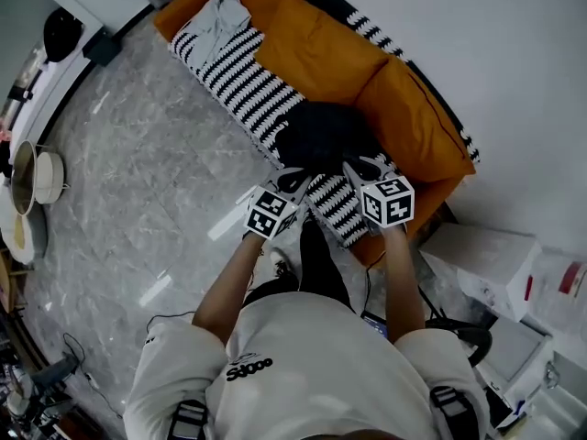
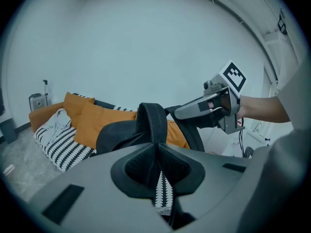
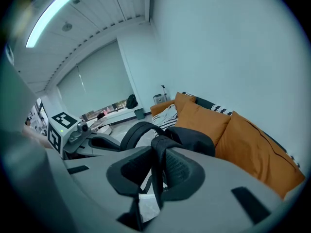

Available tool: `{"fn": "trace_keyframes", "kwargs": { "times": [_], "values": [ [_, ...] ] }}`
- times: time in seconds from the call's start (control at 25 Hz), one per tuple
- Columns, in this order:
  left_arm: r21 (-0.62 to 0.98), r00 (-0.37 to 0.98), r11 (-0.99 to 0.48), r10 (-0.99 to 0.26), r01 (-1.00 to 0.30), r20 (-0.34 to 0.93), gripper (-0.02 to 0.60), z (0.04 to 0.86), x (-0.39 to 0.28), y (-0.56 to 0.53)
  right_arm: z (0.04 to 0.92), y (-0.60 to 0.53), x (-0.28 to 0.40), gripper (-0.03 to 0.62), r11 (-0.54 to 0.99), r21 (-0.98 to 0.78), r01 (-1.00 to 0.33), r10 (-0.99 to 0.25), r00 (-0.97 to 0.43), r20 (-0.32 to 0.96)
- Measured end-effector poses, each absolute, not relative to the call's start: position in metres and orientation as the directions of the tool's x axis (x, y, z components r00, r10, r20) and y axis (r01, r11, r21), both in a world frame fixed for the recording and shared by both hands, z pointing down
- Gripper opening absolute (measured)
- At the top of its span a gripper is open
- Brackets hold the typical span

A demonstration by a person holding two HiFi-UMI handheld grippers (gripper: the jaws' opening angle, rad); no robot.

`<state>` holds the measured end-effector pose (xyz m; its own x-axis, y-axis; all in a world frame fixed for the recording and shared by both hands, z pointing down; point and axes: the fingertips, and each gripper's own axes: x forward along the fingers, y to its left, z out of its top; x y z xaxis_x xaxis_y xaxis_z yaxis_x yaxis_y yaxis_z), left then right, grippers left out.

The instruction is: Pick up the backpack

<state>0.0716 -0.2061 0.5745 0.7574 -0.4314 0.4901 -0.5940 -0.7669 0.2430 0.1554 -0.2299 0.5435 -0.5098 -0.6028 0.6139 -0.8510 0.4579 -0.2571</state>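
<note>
The black backpack is on the orange sofa, above a black-and-white striped blanket. Both grippers meet at its near edge in the head view. My left gripper is shut on a black shoulder strap, which rises from between its pads in the left gripper view. The right gripper is shut on the other strap, with the backpack body just beyond its jaws. Each gripper shows in the other's view: the right gripper and the left gripper.
Orange cushions and a grey cloth lie along the sofa. White boxes stand to the right of the sofa's end. A pot sits on a counter at far left. Grey marble floor lies in front, with cables by the person's feet.
</note>
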Motion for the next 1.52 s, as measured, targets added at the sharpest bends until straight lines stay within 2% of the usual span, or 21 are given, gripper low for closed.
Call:
{"fn": "trace_keyframes", "kwargs": {
  "times": [0.8, 1.24, 1.52],
  "values": [
    [0.156, 0.766, -0.783, -0.512, -0.602, 0.388, 0.044, 0.5, 0.043, -0.176, 0.479, -0.203, 0.136, 0.077, 0.409, -0.36, -0.839, -0.702, -0.541, 0.464],
    [0.134, 0.821, -0.833, -0.48, -0.537, 0.311, 0.046, 0.44, 0.022, -0.119, 0.435, -0.122, 0.115, 0.071, 0.42, -0.386, -0.822, -0.713, -0.561, 0.419],
    [0.128, 0.85, -0.85, -0.478, -0.511, 0.223, 0.046, 0.397, 0.013, -0.075, 0.386, -0.069, 0.095, 0.071, 0.462, -0.333, -0.822, -0.743, -0.564, 0.362]
  ]
}}
